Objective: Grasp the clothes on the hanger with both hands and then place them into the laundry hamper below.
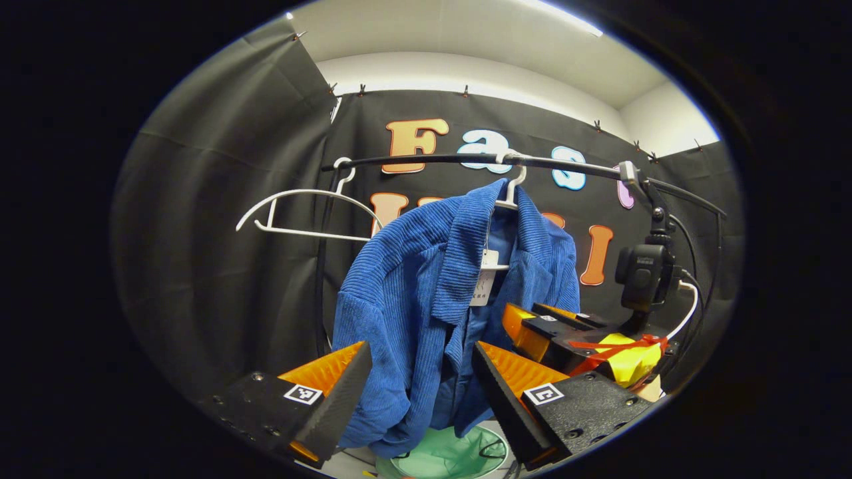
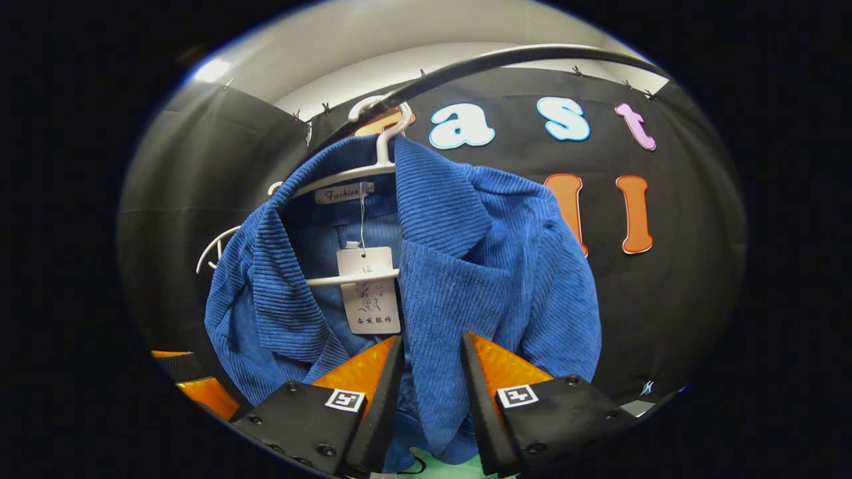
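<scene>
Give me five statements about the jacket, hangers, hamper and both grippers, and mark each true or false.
1. The blue jacket hangs on a white hanger. True.
2. The jacket already lies in the green hamper. False: it is on the rail, above the hamper.
3. A second hanger on the rail is bare. True.
4. The right gripper is clamped shut on the jacket. False: its fingers stand apart, fabric between them.
5. The left gripper is open. True.

Looks like a recording booth: black cloth walls (image 1: 219,219) pinned up under a white ceiling (image 1: 466,40), clothes rail (image 1: 426,159) strung across, small camera (image 1: 642,273) clamped to it.
</scene>
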`<state>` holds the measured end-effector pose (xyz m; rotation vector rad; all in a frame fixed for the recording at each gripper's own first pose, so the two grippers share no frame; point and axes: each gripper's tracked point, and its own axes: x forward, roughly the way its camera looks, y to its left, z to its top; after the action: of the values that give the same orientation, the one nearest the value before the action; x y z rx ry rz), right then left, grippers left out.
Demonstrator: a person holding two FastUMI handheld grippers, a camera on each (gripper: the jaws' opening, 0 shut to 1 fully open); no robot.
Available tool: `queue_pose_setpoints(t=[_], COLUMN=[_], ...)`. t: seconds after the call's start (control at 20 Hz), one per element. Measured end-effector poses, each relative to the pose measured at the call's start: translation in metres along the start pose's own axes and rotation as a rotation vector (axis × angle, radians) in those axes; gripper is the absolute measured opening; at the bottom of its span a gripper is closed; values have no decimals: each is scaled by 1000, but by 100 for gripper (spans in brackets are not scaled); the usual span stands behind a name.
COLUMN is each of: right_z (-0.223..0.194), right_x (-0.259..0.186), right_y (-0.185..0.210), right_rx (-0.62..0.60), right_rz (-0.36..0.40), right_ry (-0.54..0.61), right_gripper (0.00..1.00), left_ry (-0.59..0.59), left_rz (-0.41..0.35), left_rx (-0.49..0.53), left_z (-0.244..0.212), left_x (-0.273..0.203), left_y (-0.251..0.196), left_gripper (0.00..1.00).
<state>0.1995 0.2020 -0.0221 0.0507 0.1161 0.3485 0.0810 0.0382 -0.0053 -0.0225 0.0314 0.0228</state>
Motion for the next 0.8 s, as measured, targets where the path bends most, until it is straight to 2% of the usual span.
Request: queue_pose_setpoints(t=[0.05,0.2,0.3,0.4,0.8], right_z=[-5,-5,0,-2,5], right_x=[3,8,-3,7,-1], right_y=[-4,-10,-18,-23,-35], right_rx=[6,29,41,62,183], right_rz=[-11,-6,-10,-7,79], right_ry=[12,22,14,13,19], right_gripper=[59,11,17,8,8], left_ry=[3,9,16,25,55], left_rz=[1,5,5,6,31], left_rx=[-2,4,3,-2,-11], left_z=[-1,-4,-7,-12,-29], left_x=[2,9,14,21,55], left_y=[0,-1,-4,-6,-16], left_gripper=[95,95,95,95,95])
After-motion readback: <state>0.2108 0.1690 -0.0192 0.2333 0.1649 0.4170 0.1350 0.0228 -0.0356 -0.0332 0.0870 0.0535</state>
